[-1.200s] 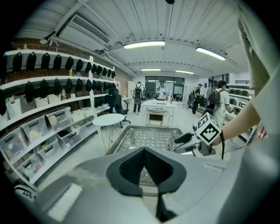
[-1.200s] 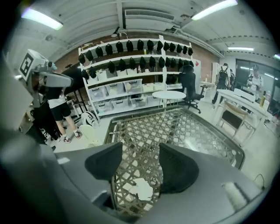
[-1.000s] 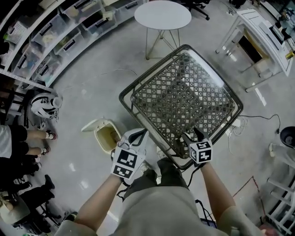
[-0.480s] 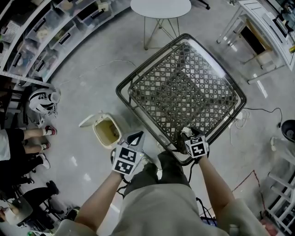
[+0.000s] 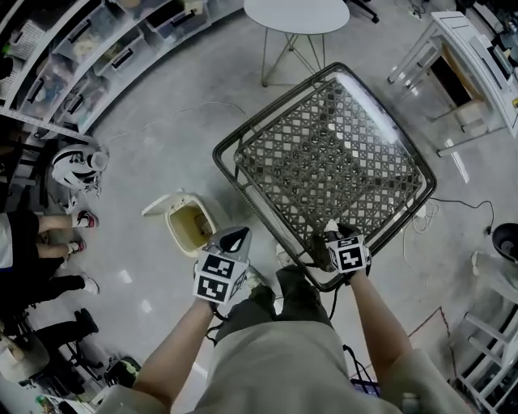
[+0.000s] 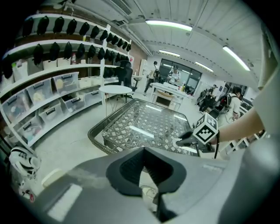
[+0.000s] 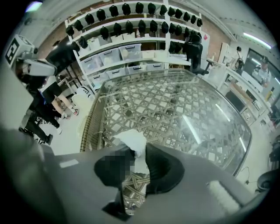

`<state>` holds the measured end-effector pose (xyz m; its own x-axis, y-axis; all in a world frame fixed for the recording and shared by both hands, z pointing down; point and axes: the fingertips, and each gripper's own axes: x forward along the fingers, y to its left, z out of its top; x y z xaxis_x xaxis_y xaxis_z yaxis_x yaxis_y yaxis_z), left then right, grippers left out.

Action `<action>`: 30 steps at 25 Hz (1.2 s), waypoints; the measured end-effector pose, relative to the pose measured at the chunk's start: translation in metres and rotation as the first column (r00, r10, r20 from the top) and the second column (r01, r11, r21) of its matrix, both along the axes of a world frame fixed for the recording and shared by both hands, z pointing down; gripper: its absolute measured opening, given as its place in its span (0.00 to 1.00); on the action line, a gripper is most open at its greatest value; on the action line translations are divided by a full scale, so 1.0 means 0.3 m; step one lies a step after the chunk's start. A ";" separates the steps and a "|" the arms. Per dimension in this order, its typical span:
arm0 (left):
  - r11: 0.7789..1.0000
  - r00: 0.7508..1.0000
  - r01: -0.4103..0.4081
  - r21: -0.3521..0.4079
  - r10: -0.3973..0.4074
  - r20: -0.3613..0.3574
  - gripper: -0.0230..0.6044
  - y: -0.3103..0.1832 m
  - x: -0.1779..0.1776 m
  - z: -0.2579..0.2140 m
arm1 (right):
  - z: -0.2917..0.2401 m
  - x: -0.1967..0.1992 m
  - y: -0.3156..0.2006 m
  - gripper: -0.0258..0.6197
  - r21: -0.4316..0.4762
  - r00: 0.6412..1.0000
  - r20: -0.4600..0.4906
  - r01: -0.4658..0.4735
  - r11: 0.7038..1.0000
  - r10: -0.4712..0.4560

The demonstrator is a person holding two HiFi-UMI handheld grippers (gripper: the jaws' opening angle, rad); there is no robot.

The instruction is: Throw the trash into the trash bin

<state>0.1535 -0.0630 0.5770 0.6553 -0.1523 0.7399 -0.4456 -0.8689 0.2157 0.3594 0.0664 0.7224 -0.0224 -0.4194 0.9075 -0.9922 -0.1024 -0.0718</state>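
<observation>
Trash, a crumpled white scrap (image 7: 130,139), sits pinched in the right tool (image 7: 135,148), whose jaws are clenched on it; the scrap pokes out past the tips, right over the near edge of the table (image 7: 94,127). From the head view the right tool (image 5: 333,241) hangs at the table's near corner, close to the person's body, with a bit of white showing at its front. The left tool (image 5: 232,240) is held on the other side of the body, off the table and just beside the trash bin (image 5: 174,234); its own view shows the jaws (image 6: 143,151) pressed together at the tips with nothing between them, only floor and a shoe below. The bin stands on the floor just left of the table's near corner, lid (image 5: 159,207) swung open, mouth facing up. So the pickup looks done, and the carry and the drop are left: the scrap would need to travel leftward past the table's rim, come over the open bin, and be let go there. Nothing appears to block that path. The woven table top under its glass sheet looks bare of other rubbish, as far as I can tell. Farther out stand a small round white table (image 5: 296,14), shelves with storage boxes (image 5: 97,48), and a helmet (image 5: 74,170) on the floor.
</observation>
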 end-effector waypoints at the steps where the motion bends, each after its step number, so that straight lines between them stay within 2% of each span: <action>1: 1.000 1.000 0.011 0.003 -0.011 -0.011 0.04 -0.011 -0.006 -0.017 | -0.026 0.001 -0.016 0.17 0.012 1.000 -0.002 0.000 1.000 0.000; 6: 0.993 0.995 0.097 0.065 -0.094 -0.045 0.04 -0.135 -0.118 -0.120 | -0.179 -0.030 -0.155 0.16 0.098 0.999 -0.006 0.038 0.994 -0.038; 10: 0.973 0.982 0.183 0.141 -0.175 -0.068 0.04 -0.266 -0.268 -0.209 | -0.327 -0.097 -0.341 0.16 0.188 0.988 -0.053 0.151 0.970 -0.144; 14: 0.938 0.962 0.272 0.216 -0.263 -0.069 0.04 -0.387 -0.449 -0.281 | -0.449 -0.236 -0.522 0.16 0.269 0.964 -0.075 0.264 0.926 -0.253; 18: 0.881 0.918 0.395 0.260 -0.388 -0.081 0.04 -0.497 -0.693 -0.330 | -0.531 -0.468 -0.692 0.16 0.334 0.937 -0.044 0.340 0.879 -0.346; 21: 0.832 0.873 0.484 0.272 -0.479 -0.087 0.04 -0.531 -0.868 -0.337 | -0.547 -0.667 -0.771 0.16 0.352 0.895 -0.024 0.426 0.834 -0.446; 24: 0.794 0.838 0.541 0.276 -0.539 -0.091 0.04 -0.542 -1.006 -0.326 | -0.533 -0.862 -0.826 0.16 0.356 0.839 -0.017 0.514 0.780 -0.544; 27: 0.773 0.812 0.579 0.260 -0.577 -0.091 0.04 -0.516 -1.105 -0.278 | -0.495 -1.028 -0.860 0.16 0.352 0.783 -0.007 0.585 0.731 -0.623; 30: 0.763 0.793 0.603 0.233 -0.605 -0.073 0.04 -0.479 -1.180 -0.195 | -0.437 -1.172 -0.901 0.16 0.343 0.729 0.007 0.641 0.687 -0.684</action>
